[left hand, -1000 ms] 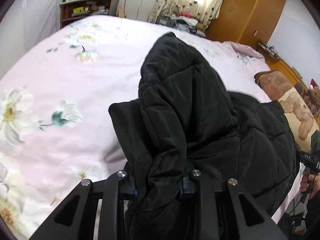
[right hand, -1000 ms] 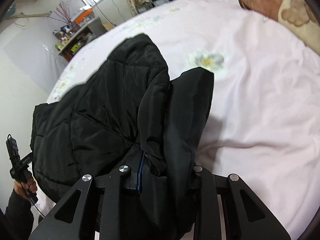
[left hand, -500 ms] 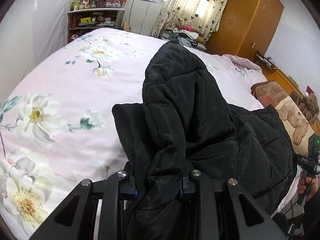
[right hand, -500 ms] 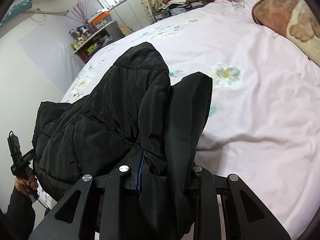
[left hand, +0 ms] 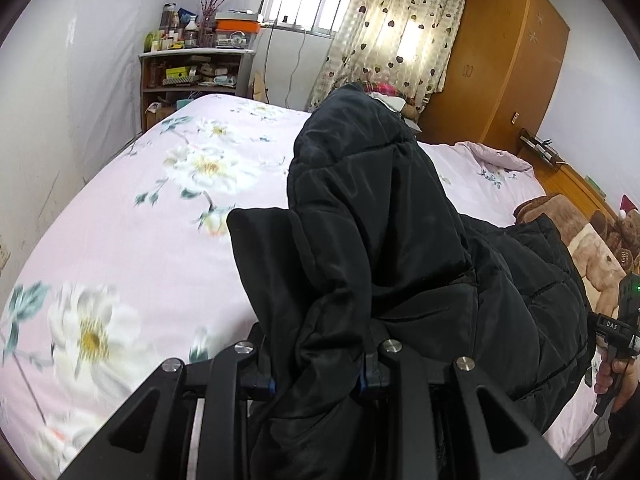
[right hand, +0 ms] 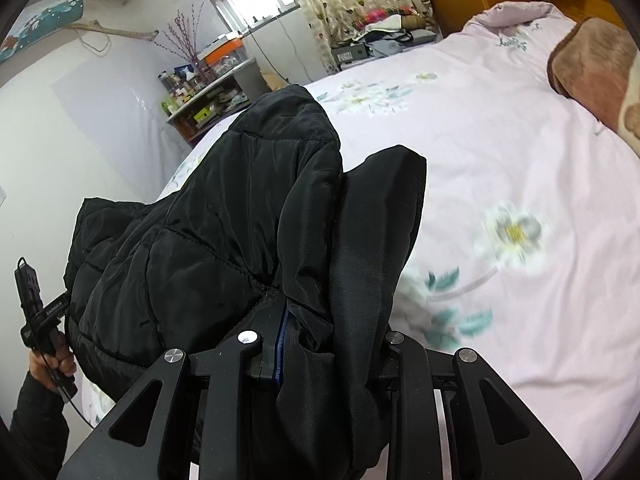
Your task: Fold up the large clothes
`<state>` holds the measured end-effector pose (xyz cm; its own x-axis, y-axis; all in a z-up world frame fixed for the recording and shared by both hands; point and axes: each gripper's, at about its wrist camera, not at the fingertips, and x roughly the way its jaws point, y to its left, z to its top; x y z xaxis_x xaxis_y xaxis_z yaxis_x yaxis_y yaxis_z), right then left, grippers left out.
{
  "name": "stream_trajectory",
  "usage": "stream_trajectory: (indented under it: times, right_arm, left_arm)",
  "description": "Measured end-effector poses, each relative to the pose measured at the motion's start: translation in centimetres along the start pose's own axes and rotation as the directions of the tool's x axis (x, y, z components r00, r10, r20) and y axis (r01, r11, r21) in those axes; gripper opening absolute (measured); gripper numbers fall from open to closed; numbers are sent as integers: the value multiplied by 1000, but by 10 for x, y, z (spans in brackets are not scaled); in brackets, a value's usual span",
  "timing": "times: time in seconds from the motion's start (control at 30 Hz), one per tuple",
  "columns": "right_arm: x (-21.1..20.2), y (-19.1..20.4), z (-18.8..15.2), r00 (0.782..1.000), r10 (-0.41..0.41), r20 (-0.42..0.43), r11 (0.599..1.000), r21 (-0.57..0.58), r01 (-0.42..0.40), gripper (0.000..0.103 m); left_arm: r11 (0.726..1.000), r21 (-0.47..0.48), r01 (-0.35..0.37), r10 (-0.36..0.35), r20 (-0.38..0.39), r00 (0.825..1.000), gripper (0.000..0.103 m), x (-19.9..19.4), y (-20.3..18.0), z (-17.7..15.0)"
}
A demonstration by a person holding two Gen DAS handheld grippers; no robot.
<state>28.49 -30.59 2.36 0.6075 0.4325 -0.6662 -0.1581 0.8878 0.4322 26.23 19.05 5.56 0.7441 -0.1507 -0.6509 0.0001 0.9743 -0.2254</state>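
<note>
A black quilted puffer jacket [left hand: 380,240] hangs between my two grippers above a pink floral bed [left hand: 140,248]. My left gripper [left hand: 318,376] is shut on a thick bunch of the jacket's fabric, which spills up and over the fingers. My right gripper [right hand: 326,360] is shut on another bunch of the same jacket [right hand: 240,220], with a dark sleeve or flap [right hand: 376,240] standing beside it. The right hand's gripper handle shows at the right edge of the left wrist view [left hand: 622,328], the left one at the left edge of the right wrist view [right hand: 38,312].
The bed sheet [right hand: 520,140] spreads wide under the jacket. A brown teddy-bear blanket [left hand: 588,248] lies at the head end. A cluttered shelf [left hand: 192,76], a curtained window [left hand: 400,32] and a wooden wardrobe [left hand: 500,64] stand beyond the bed.
Both grippers have risen and tilted up with the jacket in them. More of the room's far wall, window and shelf has come into view, and the bed sits lower in both views.
</note>
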Motion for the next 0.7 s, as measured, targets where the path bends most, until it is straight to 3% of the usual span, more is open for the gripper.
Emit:
stream_trajectory:
  times: [0.2, 0.37, 0.53, 0.6, 0.7]
  right_arm:
    - [19, -13, 41, 1000, -22, 19, 1000, 21, 21, 26]
    - [45, -36, 63, 999, -43, 15, 998, 45, 42, 27]
    - [97, -72, 58, 997, -68, -48, 992, 100, 72, 30]
    - [122, -92, 45, 990, -89, -111, 983, 153, 106, 36]
    - [138, -116, 23, 988, -76, -133, 968, 227, 105, 51]
  left_arm:
    - [1000, 11, 23, -24, 5, 1000, 28, 40, -8, 33]
    - [999, 7, 38, -38, -16, 999, 28, 88, -11, 39]
    - [1000, -19, 9, -11, -120, 993, 30, 154, 0, 10]
    - [997, -66, -37, 25, -176, 984, 35, 178, 14, -15]
    - [986, -164, 3, -29, -156, 987, 47, 180, 37, -31]
